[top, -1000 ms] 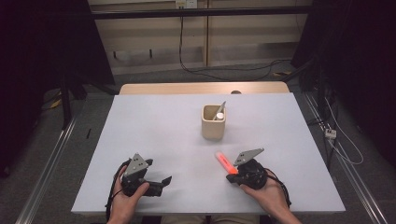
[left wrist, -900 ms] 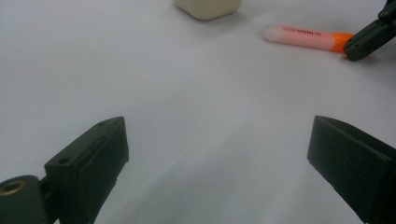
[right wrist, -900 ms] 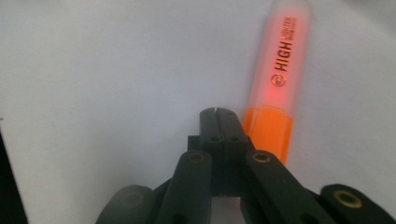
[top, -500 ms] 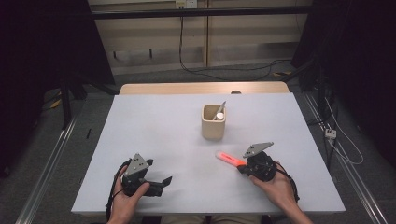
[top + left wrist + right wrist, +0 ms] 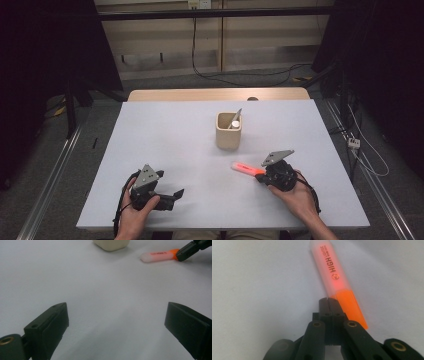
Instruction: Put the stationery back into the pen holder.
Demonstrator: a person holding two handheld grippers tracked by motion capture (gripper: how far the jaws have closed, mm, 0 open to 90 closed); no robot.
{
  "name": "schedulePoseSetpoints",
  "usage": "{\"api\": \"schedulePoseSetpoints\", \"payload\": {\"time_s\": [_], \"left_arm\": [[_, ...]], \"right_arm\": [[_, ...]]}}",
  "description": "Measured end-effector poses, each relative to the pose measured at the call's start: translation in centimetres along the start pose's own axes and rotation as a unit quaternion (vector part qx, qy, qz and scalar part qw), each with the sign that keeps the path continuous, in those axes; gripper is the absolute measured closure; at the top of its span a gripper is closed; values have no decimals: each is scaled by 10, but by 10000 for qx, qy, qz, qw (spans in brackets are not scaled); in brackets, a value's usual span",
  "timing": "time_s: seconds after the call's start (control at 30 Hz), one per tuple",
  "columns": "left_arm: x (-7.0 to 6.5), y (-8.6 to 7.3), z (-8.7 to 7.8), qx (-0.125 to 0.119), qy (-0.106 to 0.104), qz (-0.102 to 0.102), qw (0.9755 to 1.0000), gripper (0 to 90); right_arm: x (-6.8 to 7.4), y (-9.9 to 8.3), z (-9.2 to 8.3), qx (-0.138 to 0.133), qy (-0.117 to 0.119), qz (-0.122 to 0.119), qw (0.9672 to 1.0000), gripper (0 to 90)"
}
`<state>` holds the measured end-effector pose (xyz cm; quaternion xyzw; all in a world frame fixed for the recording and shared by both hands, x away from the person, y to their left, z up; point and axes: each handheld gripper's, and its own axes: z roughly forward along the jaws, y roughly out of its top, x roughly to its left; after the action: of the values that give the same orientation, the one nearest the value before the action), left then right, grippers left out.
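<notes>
The right gripper [image 5: 328,300], jaws closed with nothing between them, apparently touches the highlighter [image 5: 336,282]; pushed sideways, it could roll away right.

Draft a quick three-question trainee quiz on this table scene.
1. True or false: the left claw is open.
2. What colour is the solid end of the marker beside the right claw?
3. Seen from above, the cup stands: A) farther from the person than the marker, B) nearer, C) on top of it.
Key: 1 true; 2 orange; 3 A.
</notes>
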<state>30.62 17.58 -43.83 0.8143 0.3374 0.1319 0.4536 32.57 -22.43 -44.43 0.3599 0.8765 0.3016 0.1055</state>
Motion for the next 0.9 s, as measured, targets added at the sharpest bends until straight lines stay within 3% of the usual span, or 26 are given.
{"api": "schedulePoseSetpoints", "payload": {"time_s": [0.23, 0.3, 0.43, 0.57, 0.63, 0.8, 0.83, 0.9], "left_arm": [[1, 0, 1, 1, -21, -2, 10000, 53], [1, 1, 1, 34, -19, 23, 10000, 53], [0, 1, 1, 24, -24, 41, 10000, 53], [1, 1, 1, 41, -30, 21, 10000, 53], [1, 0, 2, 45, -47, 7, 10000, 53], [1, 0, 2, 51, -56, 7, 10000, 53], [1, 0, 2, 56, -52, 20, 10000, 53], [0, 0, 2, 44, -54, 9, 10000, 53]], "right_arm": [[1, 3, -13, -237, 180, -15, 9996, 897], [-2, 5, -17, -344, 187, -9, 9992, 809], [-8, 12, -26, -549, 229, -121, 9982, 729], [-13, 19, -21, -288, 259, -82, 9992, 493], [-16, 20, -15, -159, 283, -76, 9994, 448], [-24, 21, -2, 104, 267, 32, 9996, 211], [-25, 22, 0, 172, 295, 29, 9994, 179], [-26, 23, 0, 190, 346, 18, 9992, 208]]}}
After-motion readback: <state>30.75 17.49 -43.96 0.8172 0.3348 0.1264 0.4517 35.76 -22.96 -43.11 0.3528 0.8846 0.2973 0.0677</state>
